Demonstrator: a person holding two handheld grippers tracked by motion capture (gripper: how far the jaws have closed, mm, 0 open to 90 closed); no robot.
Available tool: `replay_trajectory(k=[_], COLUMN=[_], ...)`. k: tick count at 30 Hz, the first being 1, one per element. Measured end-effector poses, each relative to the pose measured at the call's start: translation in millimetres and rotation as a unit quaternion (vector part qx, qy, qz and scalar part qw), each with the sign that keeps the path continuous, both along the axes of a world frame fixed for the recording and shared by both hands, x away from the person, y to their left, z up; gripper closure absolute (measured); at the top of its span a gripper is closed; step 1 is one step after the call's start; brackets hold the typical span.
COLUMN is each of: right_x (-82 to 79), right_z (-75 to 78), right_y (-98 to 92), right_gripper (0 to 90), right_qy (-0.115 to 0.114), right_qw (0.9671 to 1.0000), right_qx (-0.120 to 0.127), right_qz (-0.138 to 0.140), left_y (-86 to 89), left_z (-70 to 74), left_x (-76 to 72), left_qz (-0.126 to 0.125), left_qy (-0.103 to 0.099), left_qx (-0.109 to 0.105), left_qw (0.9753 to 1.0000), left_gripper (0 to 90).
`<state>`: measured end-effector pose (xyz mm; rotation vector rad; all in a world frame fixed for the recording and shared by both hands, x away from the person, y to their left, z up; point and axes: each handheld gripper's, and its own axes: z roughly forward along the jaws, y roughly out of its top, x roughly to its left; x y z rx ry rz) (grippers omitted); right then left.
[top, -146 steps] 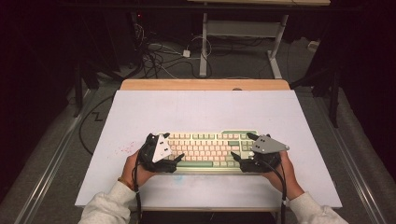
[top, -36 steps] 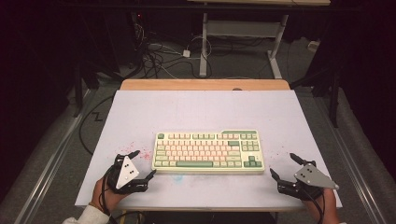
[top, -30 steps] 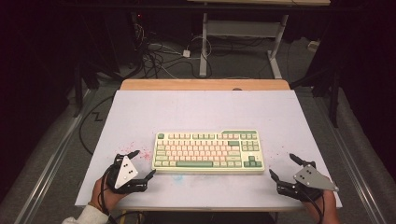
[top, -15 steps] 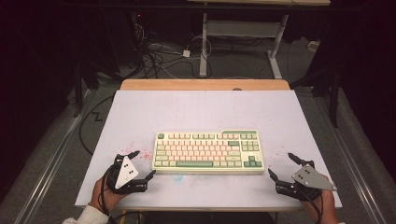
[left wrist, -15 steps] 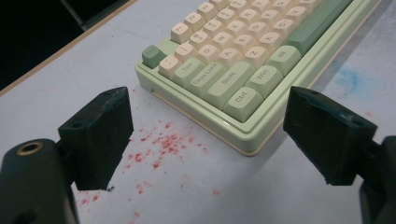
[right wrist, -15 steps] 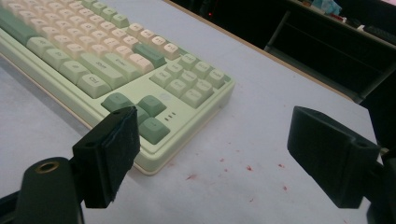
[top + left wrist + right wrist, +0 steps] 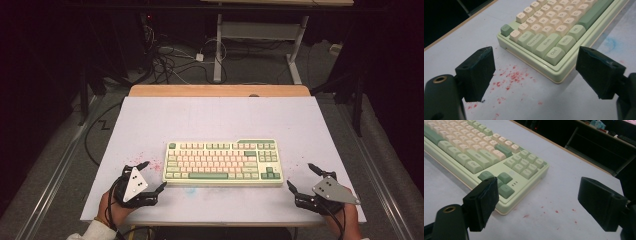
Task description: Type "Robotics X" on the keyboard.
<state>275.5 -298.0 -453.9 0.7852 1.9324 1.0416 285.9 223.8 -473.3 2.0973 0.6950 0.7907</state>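
A green and cream keyboard (image 7: pixel 223 161) lies flat in the middle of the white table top (image 7: pixel 220 120). My left gripper (image 7: pixel 152 176) rests near the front left edge, open, its jaws apart and empty, just left of the keyboard's near left corner (image 7: pixel 554 72). My right gripper (image 7: pixel 303 178) sits near the front right edge, open and empty, a little right of the keyboard's near right corner (image 7: pixel 506 207). In the left gripper view my left gripper (image 7: pixel 535 72) frames the Ctrl and Shift keys. In the right gripper view my right gripper (image 7: pixel 537 202) frames the arrow keys.
Red specks (image 7: pixel 510 78) stain the table left of the keyboard, and a faint blue smear (image 7: pixel 611 42) lies in front of it. A wooden strip (image 7: pixel 220 90) runs along the far edge. Beyond it, cables (image 7: pixel 167 57) and a white desk frame (image 7: pixel 260 35) stand on the dark floor.
About five seconds ago both grippers were at the keyboard's ends. They have drawn back to the front corners. Over the last second they have barely shifted; the keyboard lies still.
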Motion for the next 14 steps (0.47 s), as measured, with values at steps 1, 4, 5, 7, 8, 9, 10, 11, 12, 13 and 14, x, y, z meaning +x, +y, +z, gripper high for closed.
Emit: replay_trajectory(k=[1, 4, 5, 7, 8, 9, 10, 11, 12, 13, 14], right_x=[0.2, 0.6, 0.6, 1.1, 1.2, 1.2, 1.1, 1.0, 1.0, 1.0, 1.1], right_z=[0.0, -0.2, -0.2, -0.3, -0.4, -0.5, -0.5, -0.6, -0.6, -0.7, -0.8], right_y=[-0.1, 0.1, 0.2, 0.1, 0.1, 0.0, -0.4, -0.8, -1.3, -1.7, -2.0], right_gripper=[17.4, 17.4, 17.4, 17.4, 17.4, 17.4, 17.4, 17.4, 17.4, 17.4, 17.4], right_qy=[0.0, -0.001, -0.001, -0.001, -0.001, -0.001, -0.001, 0.0, -0.001, -0.001, -0.001], right_qw=[1.0, 1.0, 1.0, 1.0, 1.0, 1.0, 1.0, 1.0, 1.0, 1.0, 1.0], right_qx=[0.0, -0.002, -0.002, -0.002, -0.003, -0.003, -0.003, -0.002, -0.002, -0.002, -0.002], right_qz=[0.0, 0.001, 0.001, 0.001, 0.002, 0.002, 0.001, 0.001, 0.001, 0.0, 0.0], left_y=[-0.1, -0.1, -0.2, -0.4, -0.6, -1.0, -1.3, -1.5, -1.7, -2.1, -2.7], left_z=[0.0, -0.1, -0.1, -0.1, -0.1, -0.3, -0.3, -0.3, -0.2, -0.3, -0.6], left_x=[0.1, 0.6, 0.9, 1.5, 1.6, 2.0, 2.3, 2.8, 3.2, 3.7, 4.3], left_qz=[0.0, 0.0, 0.0, 0.0, -0.001, 0.0, 0.0, -0.001, -0.001, -0.001, -0.001], left_qy=[0.0, 0.001, 0.002, 0.003, 0.003, 0.003, 0.004, 0.004, 0.004, 0.005, 0.005], left_qx=[0.0, 0.0, 0.0, 0.001, 0.001, 0.001, 0.001, 0.001, 0.003, 0.003, 0.001], left_qw=[1.0, 1.0, 1.0, 1.0, 1.0, 1.0, 1.0, 1.0, 1.0, 1.0, 1.0], left_gripper=[15.3, 15.3, 15.3, 15.3, 15.3, 15.3, 15.3, 15.3, 15.3, 15.3, 15.3])
